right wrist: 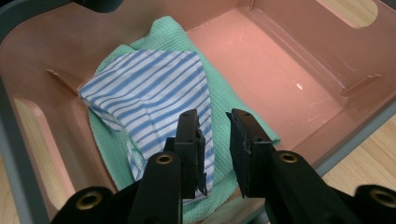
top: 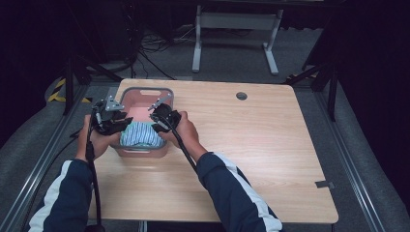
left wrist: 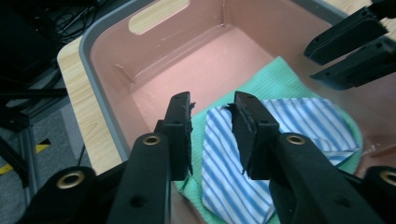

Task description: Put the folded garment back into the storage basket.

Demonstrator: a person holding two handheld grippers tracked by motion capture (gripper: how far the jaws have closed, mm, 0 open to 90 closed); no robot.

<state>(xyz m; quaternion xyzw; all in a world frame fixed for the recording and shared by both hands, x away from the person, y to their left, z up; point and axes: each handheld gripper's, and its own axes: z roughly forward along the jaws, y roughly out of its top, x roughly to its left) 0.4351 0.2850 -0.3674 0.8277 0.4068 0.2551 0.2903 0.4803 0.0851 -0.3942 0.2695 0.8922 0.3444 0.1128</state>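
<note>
Two cloths lie folded in the pink bin point(top: 145, 92) at the near-left of the counter point(top: 251, 145): a striped cloth point(right wrist: 149, 98) resting on a green cloth point(right wrist: 224, 116), both at the bin's near end. The left tongs point(left wrist: 212, 135) and right tongs point(right wrist: 215, 149) hover just above the cloths, jaws spread, gripping nothing. Both cloths look light, soft and limp; judged best pinched at a folded edge or corner, since a mid-panel pinch would likely bunch both layers.
</note>
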